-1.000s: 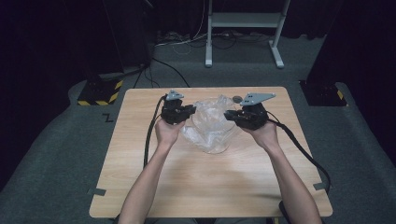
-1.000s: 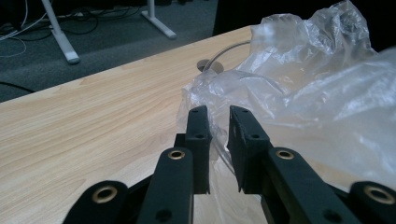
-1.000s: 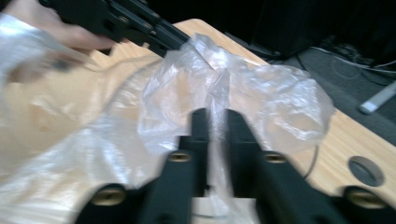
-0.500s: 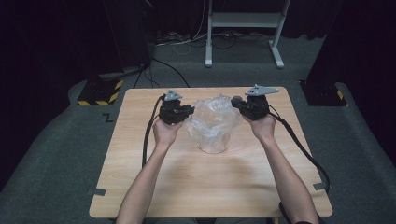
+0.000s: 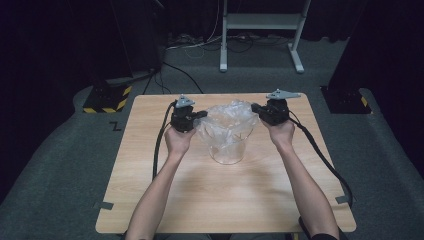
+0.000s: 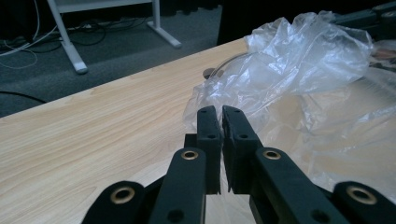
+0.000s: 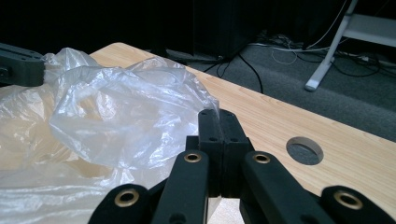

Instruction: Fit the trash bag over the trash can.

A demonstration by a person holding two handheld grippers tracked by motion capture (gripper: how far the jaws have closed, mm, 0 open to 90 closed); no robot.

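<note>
No readable brand or label; a "Z" mark (image 5: 116, 127) on the floor, left of the left gripper (image 5: 200, 116). One clear plastic bag (image 5: 227, 131), held up between both grippers over the table (image 5: 150, 200). Left gripper: jaws pinched on the bag's edge. Right gripper (image 5: 256, 108): jaws closed on the opposite edge. One round hole (image 7: 304, 150) in the tabletop just right of the right gripper. White stand (image 5: 260, 22) beyond.
</note>
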